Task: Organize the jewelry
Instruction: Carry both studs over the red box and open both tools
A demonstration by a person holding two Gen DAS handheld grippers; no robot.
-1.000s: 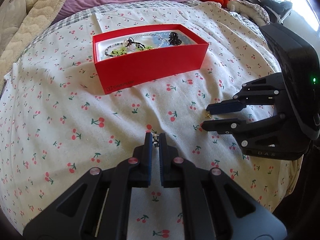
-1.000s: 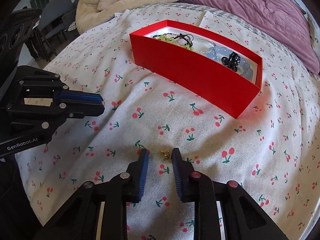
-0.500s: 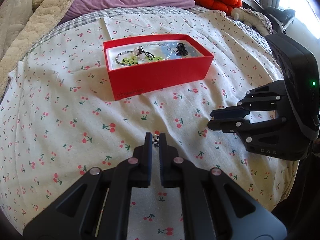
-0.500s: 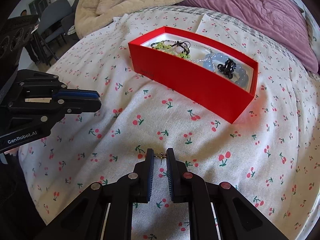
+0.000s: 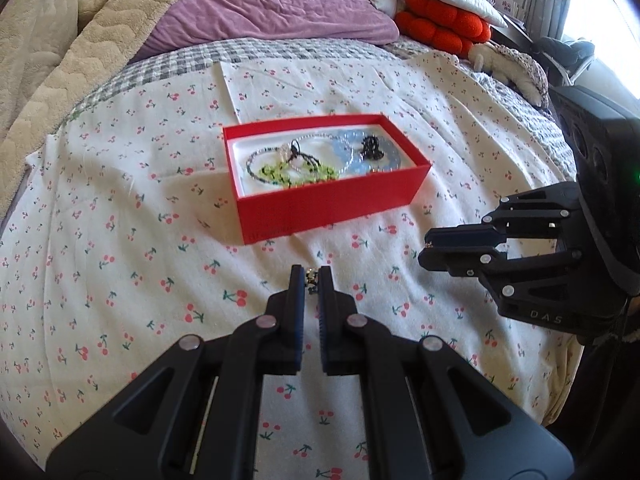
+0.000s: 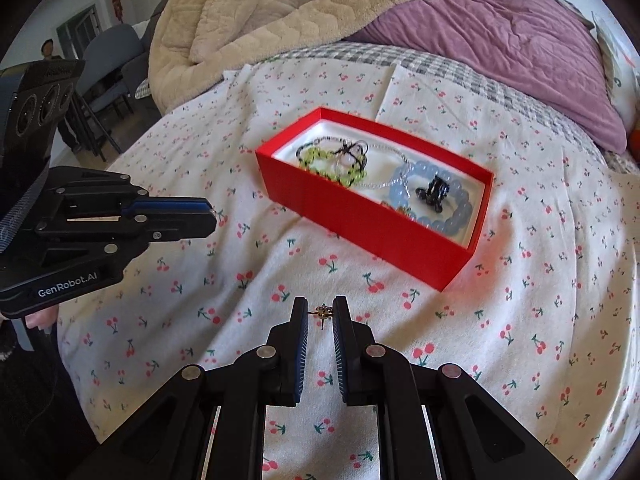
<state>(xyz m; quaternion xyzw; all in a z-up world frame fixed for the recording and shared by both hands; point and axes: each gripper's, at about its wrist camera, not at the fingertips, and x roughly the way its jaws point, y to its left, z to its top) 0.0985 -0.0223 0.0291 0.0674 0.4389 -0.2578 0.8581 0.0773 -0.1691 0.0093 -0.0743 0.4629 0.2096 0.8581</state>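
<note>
Two hand-held grippers above a bed covered by a cherry-print sheet [image 5: 120, 208], each holding a small piece of jewelry. The left gripper [image 5: 311, 278] has its fingers pressed nearly together, pinching a small dark earring [image 5: 311, 277] at the fingertips; the piece is too small to make out in detail. In the right wrist view the same gripper [image 6: 210, 216] appears at the left edge, held level above the sheet, with a tiny glint at its tip. The right gripper [image 6: 321, 312] has its fingers narrowly parted and pinches a small gold stud earring [image 6: 321, 312] between them, its post pointing downward. In the left wrist view this gripper [image 5: 426, 250] enters from the right, clear of the sheet.

Beyond both grippers, and well apart from them, an open red box [image 5: 332, 204] with a white lining sits on the sheet. It holds a green beaded bracelet [image 6: 332, 164], a thin silver beaded chain [image 5: 260, 156], a black cord piece [image 6: 352, 150], a pale blue bead bracelet [image 6: 448, 212] and a small black item [image 6: 434, 192] lying on the blue bracelet. The green bracelet and the cord overlap at one end of the box; the blue bracelet occupies the other end.

Behind the box lie a grey checked cover [image 5: 180, 64], a purple quilt [image 5: 272, 4] and a beige blanket [image 6: 280, 8]; a red cushion [image 5: 440, 24] lies at the far right in the left wrist view.
</note>
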